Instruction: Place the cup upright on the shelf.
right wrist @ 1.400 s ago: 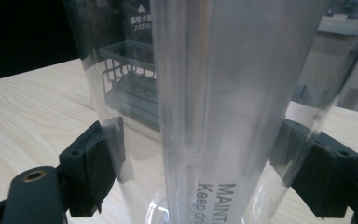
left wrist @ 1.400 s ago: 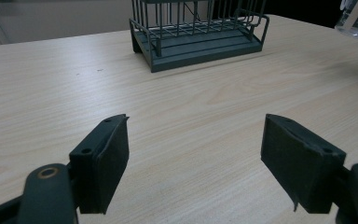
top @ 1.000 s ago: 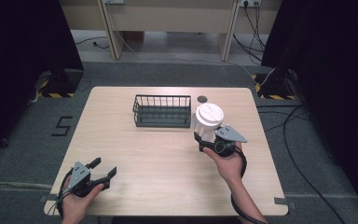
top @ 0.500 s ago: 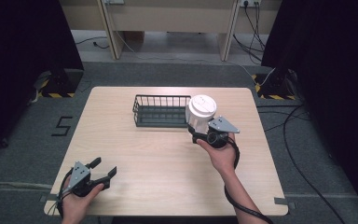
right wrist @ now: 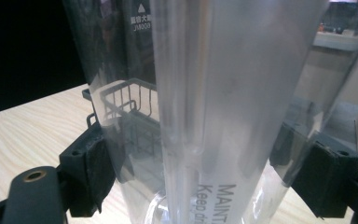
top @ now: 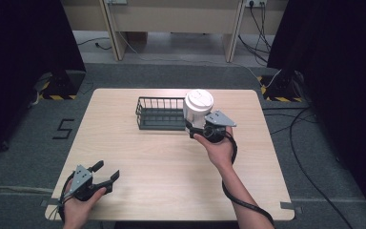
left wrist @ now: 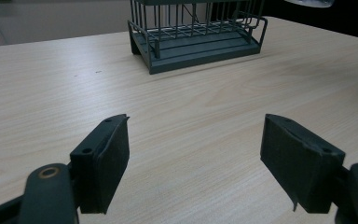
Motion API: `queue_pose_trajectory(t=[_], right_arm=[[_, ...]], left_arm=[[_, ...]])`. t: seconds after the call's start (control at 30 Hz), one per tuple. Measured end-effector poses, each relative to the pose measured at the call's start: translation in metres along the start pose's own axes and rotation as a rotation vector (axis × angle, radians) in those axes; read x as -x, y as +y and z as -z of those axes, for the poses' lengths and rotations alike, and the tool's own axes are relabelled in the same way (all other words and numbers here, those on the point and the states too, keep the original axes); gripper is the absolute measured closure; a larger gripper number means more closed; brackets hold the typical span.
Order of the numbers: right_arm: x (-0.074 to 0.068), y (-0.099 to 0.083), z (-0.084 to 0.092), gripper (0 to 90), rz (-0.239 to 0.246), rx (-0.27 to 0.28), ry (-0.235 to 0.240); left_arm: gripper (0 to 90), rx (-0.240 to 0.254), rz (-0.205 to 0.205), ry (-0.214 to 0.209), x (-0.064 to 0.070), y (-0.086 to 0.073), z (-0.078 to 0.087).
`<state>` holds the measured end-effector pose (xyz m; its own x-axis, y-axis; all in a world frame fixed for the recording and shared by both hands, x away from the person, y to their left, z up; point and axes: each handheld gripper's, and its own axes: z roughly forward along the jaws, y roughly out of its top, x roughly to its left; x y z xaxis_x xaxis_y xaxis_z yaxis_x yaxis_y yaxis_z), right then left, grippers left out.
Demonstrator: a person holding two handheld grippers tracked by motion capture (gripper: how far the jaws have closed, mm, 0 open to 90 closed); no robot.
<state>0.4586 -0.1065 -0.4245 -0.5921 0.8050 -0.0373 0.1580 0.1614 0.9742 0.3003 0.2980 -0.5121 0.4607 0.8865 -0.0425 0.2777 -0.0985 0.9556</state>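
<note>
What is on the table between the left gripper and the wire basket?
Nothing: in the left gripper view, bare wooden table stretches from the open left gripper to the wire basket.

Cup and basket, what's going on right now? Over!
Right gripper shut on clear cup, held at wire basket's right end. Left gripper open, low near table's front left corner. Nothing blocking.

A light wooden rectangular table (top: pixel 162 162) stands on grey carpet floor (top: pixel 28 157); a black "5" mark (top: pixel 63 129) lies on the floor to its left, loose black cables (top: pixel 310 176) to its right, and a pale wooden desk (top: pixel 171 14) stands beyond its far side
</note>
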Motion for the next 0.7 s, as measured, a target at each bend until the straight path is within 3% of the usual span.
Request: queue_pose_trajectory(t=[0.7], right_arm=[[-0.004, 0.022, -0.032, 18.7, -0.004, 0.005, 0.007]], left_arm=[[22.9, 0.004, 0.008, 0.003, -0.001, 0.000, 0.000]])
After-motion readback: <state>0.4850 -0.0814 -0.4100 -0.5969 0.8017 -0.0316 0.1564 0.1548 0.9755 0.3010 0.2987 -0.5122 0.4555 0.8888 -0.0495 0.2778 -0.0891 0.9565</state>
